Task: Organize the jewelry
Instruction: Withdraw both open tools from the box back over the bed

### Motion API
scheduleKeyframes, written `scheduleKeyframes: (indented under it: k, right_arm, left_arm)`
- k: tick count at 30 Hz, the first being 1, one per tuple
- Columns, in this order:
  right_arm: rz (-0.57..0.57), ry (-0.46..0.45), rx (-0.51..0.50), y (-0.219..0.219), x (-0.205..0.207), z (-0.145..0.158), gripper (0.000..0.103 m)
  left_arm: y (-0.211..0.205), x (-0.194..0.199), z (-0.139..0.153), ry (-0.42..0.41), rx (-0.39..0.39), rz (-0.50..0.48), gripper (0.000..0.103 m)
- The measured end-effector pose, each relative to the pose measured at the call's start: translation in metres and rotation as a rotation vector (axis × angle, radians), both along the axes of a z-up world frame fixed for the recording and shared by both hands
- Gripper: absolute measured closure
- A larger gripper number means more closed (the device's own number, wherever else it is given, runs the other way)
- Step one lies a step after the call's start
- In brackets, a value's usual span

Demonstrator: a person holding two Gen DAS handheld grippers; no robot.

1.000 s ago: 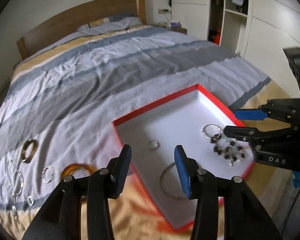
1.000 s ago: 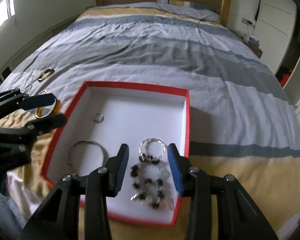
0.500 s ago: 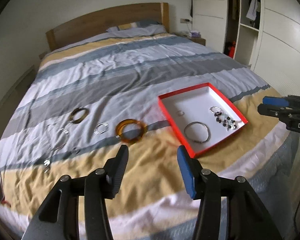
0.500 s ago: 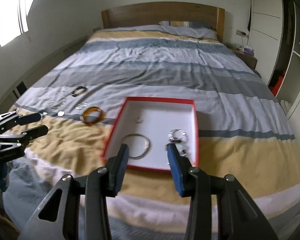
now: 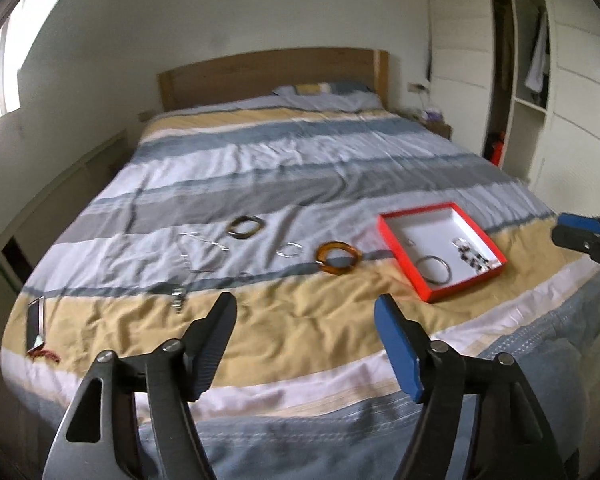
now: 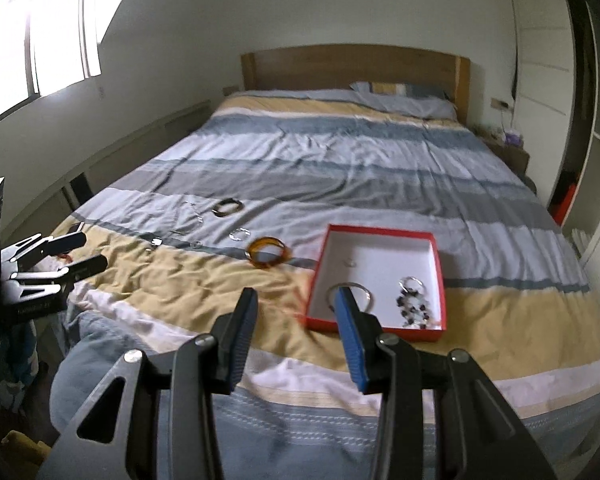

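Striped bed (image 5: 300, 168) carrying a red box (image 5: 404, 254) near its foot, holding a silver bangle (image 5: 434, 269), a small ring (image 6: 350, 262) and a beaded piece (image 6: 412, 306); amber bangle (image 5: 338, 257), dark bangle (image 5: 246, 227) and silver pieces (image 5: 289, 249) lying left of the box; left gripper (image 5: 305, 344) hovering with jaws opening, nothing between them; right gripper (image 6: 296, 338) hovering partly spread, gripping nothing

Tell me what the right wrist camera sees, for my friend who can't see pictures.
A red box sits on a striped bed, holding a silver bangle, a small ring and a beaded piece. An amber bangle and more jewelry lie on the cover to its left. The right gripper hangs empty in front, jaws apart; the left gripper shows at the left edge.
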State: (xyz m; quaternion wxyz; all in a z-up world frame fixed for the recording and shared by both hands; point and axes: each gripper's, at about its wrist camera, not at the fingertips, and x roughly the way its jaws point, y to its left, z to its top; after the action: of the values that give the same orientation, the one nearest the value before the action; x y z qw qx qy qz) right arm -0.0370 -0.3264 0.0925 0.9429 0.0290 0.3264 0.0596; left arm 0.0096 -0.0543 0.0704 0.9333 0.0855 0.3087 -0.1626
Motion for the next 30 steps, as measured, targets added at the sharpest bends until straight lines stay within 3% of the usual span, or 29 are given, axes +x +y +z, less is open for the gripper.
scheduleKeyframes:
  k: [4,16,22,30]
  right_arm:
    - [0.026,-0.039,0.003,0.018,-0.014,0.011,0.064]
    - [0.083,-0.107,0.018,0.049,-0.029,0.029,0.064]
    - [0.084,-0.108,0.041,0.05,-0.022,0.023,0.064]
    - [0.068,-0.048,0.075,0.049,0.001,-0.006,0.064]
  left_arm:
    - [0.037,-0.016,0.012,-0.04,-0.024,0.073,0.018]
    - [0.128,-0.04,0.036,-0.148,-0.091,0.297,0.017]
    - [0.156,-0.033,0.033,-0.135,-0.108,0.383,0.016]
    - [0.168,-0.015,0.006,-0.086,-0.093,0.446,0.015]
